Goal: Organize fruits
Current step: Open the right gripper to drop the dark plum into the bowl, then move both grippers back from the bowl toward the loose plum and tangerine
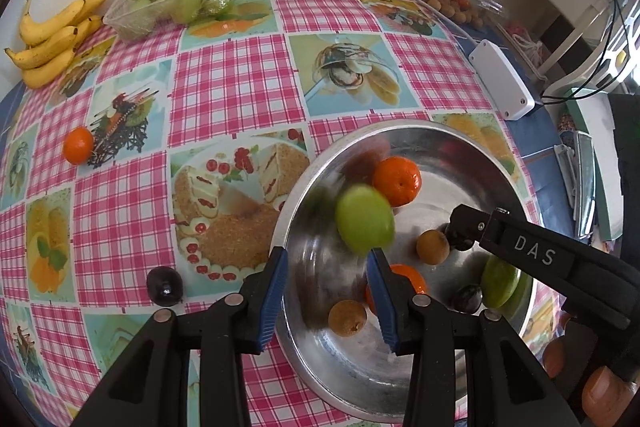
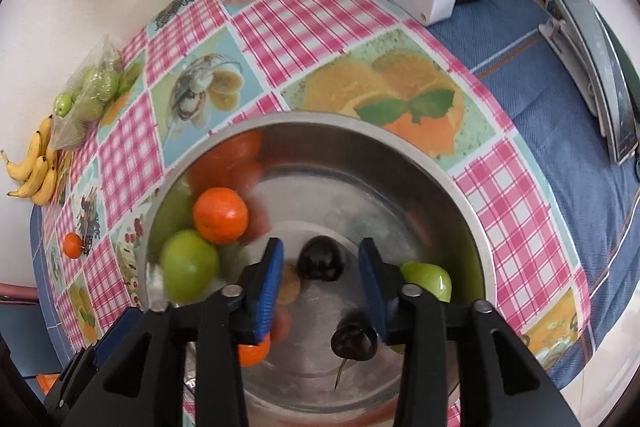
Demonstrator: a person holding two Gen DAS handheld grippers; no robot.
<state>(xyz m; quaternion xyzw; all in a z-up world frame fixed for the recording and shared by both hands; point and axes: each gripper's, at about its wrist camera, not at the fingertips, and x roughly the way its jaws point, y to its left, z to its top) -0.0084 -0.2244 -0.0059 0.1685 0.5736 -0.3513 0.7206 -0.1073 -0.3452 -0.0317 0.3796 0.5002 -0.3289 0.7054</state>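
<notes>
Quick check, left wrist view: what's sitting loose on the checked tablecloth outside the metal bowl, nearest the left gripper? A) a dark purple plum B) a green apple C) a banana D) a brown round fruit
A: a dark purple plum lies on the pink checked tablecloth, just left of the left gripper and outside the round steel bowl.

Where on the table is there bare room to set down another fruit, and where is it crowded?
Free: the cloth between the bananas, the lone orange and the bowl. Also between the bowl and the white box. Crowded: inside the bowl.
</notes>
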